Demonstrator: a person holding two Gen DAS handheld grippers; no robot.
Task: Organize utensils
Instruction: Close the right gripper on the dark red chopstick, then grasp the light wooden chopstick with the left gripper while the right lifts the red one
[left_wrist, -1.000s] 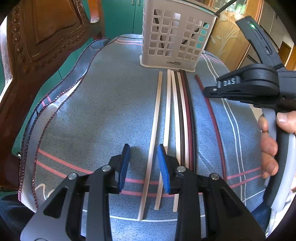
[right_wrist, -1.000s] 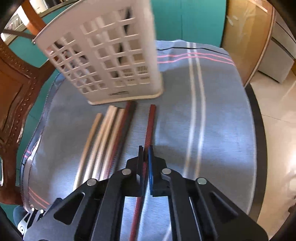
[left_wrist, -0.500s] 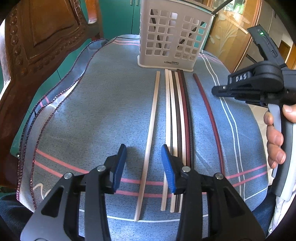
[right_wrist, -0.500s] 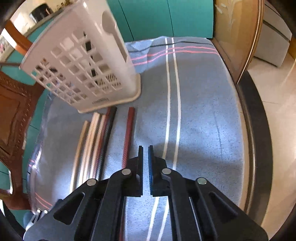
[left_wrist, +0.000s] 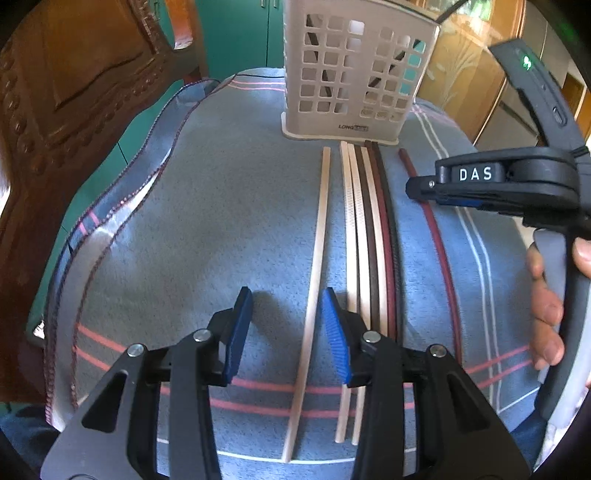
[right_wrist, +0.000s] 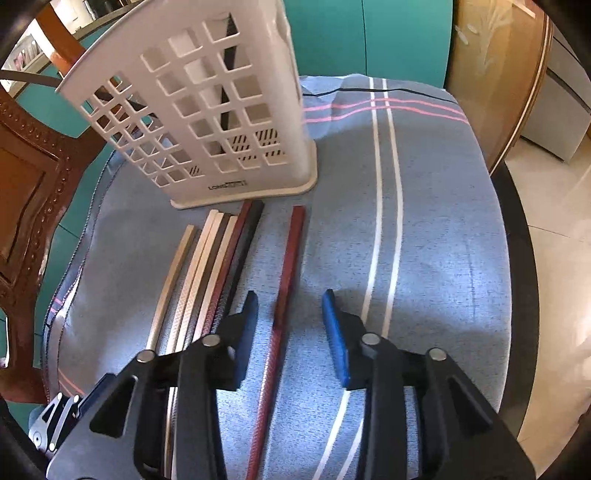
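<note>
Lying in a row on the blue cloth (left_wrist: 221, 221) below the basket (left_wrist: 354, 74), seven chopsticks (left_wrist: 364, 236) wait, few already inside, while the left gripper (left_wrist: 286, 332) and right gripper (right_wrist: 290, 332) hang wide apart, holding nothing.

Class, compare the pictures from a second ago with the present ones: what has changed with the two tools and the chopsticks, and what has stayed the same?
The right tool, shut a second ago, has opened and now straddles the lone red chopstick without gripping it. The left tool stays open over the separate pale chopstick. The chopsticks still lie on the blue cloth in front of the white basket; nothing has been lifted.
</note>
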